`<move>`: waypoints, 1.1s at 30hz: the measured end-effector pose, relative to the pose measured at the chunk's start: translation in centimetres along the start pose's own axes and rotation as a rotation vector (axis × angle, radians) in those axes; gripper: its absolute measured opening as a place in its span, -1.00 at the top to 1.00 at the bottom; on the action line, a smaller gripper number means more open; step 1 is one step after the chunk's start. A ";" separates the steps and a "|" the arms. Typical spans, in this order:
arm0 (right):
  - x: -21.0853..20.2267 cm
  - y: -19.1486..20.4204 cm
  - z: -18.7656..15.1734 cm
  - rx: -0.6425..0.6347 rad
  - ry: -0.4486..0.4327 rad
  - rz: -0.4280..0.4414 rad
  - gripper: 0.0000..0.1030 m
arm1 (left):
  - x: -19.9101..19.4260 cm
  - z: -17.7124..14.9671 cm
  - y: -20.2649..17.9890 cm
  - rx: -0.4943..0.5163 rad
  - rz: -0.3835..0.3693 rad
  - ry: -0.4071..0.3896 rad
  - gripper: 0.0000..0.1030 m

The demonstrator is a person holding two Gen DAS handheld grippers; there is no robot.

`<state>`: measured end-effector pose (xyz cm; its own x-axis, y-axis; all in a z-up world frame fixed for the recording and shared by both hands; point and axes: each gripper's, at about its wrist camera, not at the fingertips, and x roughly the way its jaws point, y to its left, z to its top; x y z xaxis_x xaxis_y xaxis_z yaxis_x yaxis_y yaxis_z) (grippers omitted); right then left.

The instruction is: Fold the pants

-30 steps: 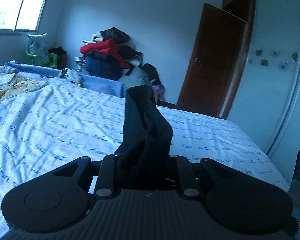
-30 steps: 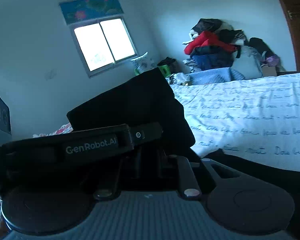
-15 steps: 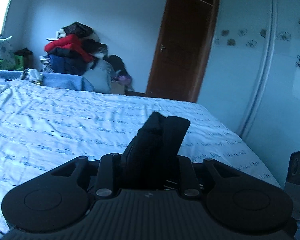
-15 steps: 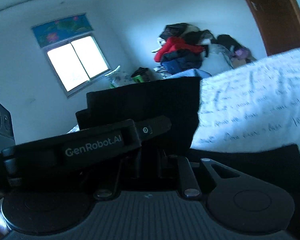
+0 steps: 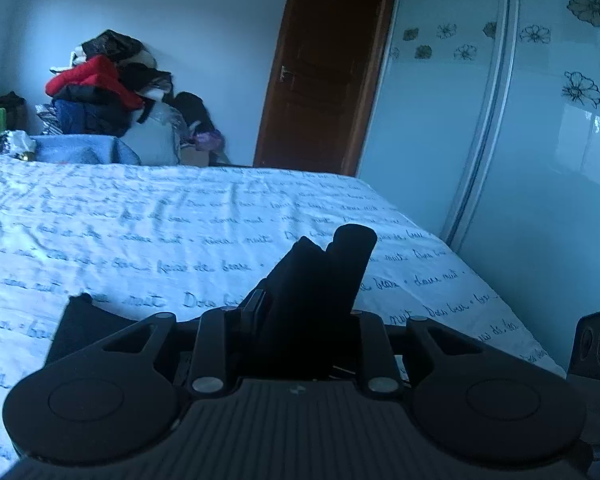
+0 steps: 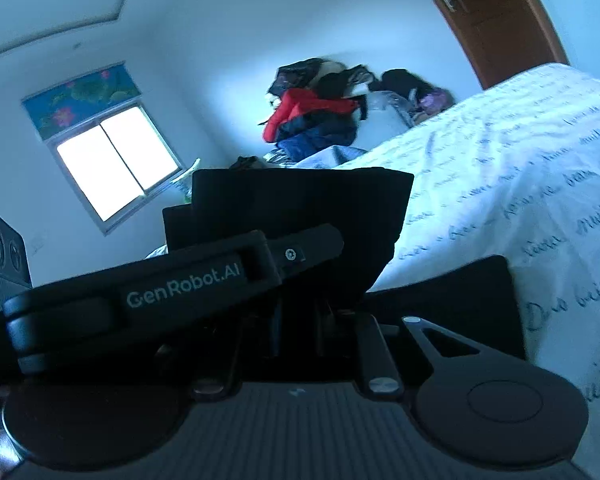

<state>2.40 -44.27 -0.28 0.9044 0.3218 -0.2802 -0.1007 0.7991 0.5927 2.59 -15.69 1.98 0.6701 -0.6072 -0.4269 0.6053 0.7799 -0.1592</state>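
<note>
The black pants (image 5: pixel 320 292) are bunched between the fingers of my left gripper (image 5: pixel 296 320), which is shut on them above the bed (image 5: pixel 160 220). A corner of the pants lies on the sheet at lower left. In the right wrist view my right gripper (image 6: pixel 300 312) is shut on a flat fold of the same black pants (image 6: pixel 300 208); more of the cloth lies on the bed at lower right. The left gripper's body, marked GenRobot.AI (image 6: pixel 160 292), crosses just in front of the right one.
A white sheet with blue writing covers the bed. A pile of clothes (image 5: pixel 100 92) stands by the far wall, beside a brown door (image 5: pixel 320 72). A wardrobe with flower prints (image 5: pixel 540 120) is at the right. A window (image 6: pixel 116 160) is at the left.
Both grippers have swung to the right and lower toward the bed with the pants held. The cloth in the left gripper now stands shorter, and a corner rests on the sheet.
</note>
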 end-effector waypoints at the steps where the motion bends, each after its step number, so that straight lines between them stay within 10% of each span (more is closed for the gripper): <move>1: -0.1 -0.4 -0.1 0.008 -0.001 -0.004 0.69 | 0.3 -0.1 -0.1 0.003 -0.003 0.005 0.42; 24: -0.6 -6.6 -1.7 0.126 0.082 -0.079 0.61 | 4.9 -3.6 -1.9 0.009 -0.048 0.117 0.43; 33: -7.8 -8.5 -2.0 0.031 0.052 -0.324 0.28 | 5.6 -5.0 -2.7 0.062 -0.061 0.152 0.43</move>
<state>-4.59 -52.58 -4.67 0.8646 0.0794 -0.4961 0.2024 0.8488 0.4885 2.50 -20.42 -4.44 0.5615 -0.6197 -0.5484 0.6712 0.7287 -0.1361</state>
